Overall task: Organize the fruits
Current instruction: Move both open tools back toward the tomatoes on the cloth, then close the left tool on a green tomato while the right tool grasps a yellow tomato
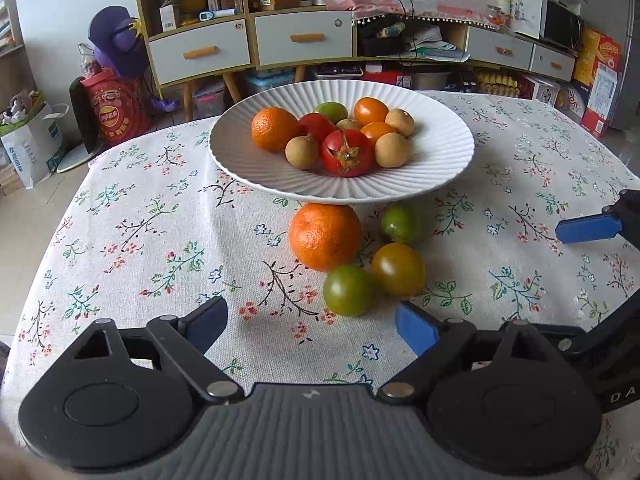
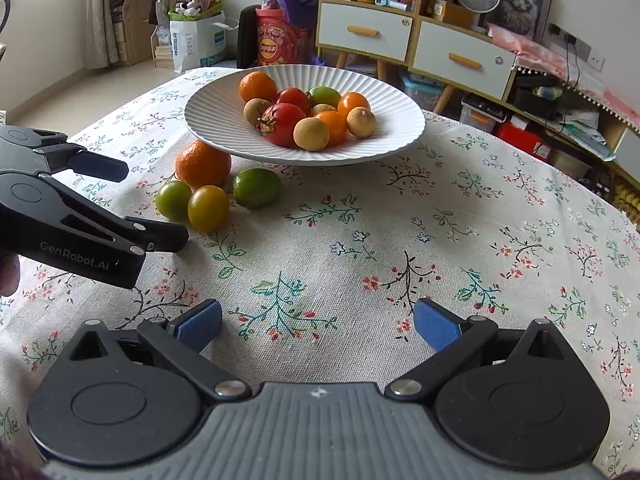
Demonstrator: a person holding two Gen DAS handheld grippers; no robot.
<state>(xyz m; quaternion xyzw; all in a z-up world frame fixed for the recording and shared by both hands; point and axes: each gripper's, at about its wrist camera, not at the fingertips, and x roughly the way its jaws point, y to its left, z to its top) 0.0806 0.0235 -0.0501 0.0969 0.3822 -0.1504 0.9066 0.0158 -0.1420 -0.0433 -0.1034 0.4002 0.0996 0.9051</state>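
The left gripper (image 1: 312, 324), jaws apart and empty, hovers near a green tomato (image 1: 348, 290) beside the white plate (image 1: 440, 160), while the right gripper (image 2: 318, 324) gapes empty.

The room is bright with soft daylight. In the right wrist view, light glows white at the top left corner. The ribbed white plate (image 1: 440, 160) drops a soft shadow on the flowery cloth table (image 1: 160, 240). Edges bend round and go dark. Everything looks sharp.
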